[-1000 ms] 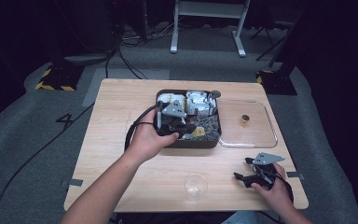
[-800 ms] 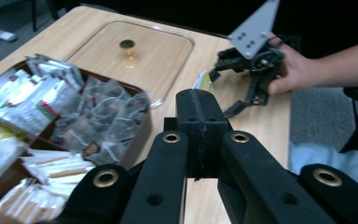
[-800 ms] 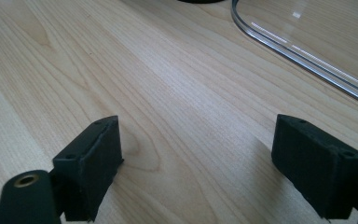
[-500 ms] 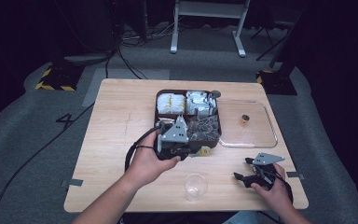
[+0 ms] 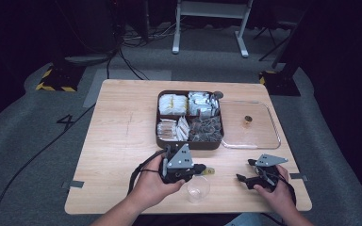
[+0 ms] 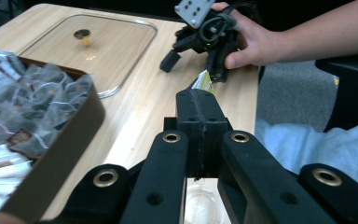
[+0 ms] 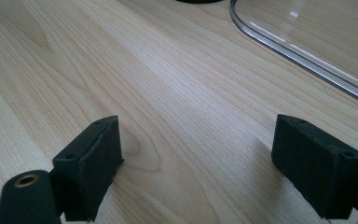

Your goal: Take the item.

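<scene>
My left gripper (image 5: 201,168) hovers near the table's front edge, just above and behind a small clear glass cup (image 5: 198,190). Its jaws are shut on a small yellow packet (image 5: 209,171), whose tip pokes out past the closed jaws in the left gripper view (image 6: 204,82). The cup's rim (image 6: 200,205) shows below the jaws there. My right gripper (image 5: 244,170) rests low over the bare wood at the front right, open with nothing between its fingers (image 7: 93,158). It also shows in the left gripper view (image 6: 200,39), held by a hand.
A brown four-part tray (image 5: 188,144) of tea bags and packets sits mid-table, with dark mesh tea bags (image 6: 37,107) in its near right part. Its clear lid (image 5: 259,136) with a small knob (image 5: 248,119) lies flat to the right; the lid's rim (image 7: 298,56) lies ahead of the right gripper.
My left gripper drew back from the tray toward the front edge with the yellow packet and now hangs by the cup. The right gripper stayed put.
</scene>
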{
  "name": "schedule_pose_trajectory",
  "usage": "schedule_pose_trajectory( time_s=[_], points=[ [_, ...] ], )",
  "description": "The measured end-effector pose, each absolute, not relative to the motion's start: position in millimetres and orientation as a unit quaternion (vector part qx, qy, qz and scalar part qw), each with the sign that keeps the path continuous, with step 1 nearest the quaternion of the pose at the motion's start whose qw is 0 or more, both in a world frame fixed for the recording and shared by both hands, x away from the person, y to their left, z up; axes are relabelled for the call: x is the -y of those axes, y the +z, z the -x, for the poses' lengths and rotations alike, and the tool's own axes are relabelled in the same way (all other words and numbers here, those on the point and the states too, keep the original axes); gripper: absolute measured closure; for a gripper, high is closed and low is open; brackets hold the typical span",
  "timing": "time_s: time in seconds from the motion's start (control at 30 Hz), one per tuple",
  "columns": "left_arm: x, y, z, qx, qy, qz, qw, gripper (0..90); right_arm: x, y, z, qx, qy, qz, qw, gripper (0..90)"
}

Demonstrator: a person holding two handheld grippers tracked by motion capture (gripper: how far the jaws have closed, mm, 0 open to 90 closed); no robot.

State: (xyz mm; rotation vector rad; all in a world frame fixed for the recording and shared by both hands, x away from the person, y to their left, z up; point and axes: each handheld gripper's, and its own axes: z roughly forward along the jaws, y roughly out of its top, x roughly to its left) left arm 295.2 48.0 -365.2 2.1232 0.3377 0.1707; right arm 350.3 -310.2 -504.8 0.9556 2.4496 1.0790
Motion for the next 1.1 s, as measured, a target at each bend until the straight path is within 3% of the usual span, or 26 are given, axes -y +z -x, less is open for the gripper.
schedule_pose_trajectory(
  time_s=[1.1],
  points=[
    [-46, -409, -281, -0.147, 0.046, -0.863, 0.481, 90.0, 310, -505, -350, -0.852, 0.375, -0.333, 0.149, 16.1]
  ],
)
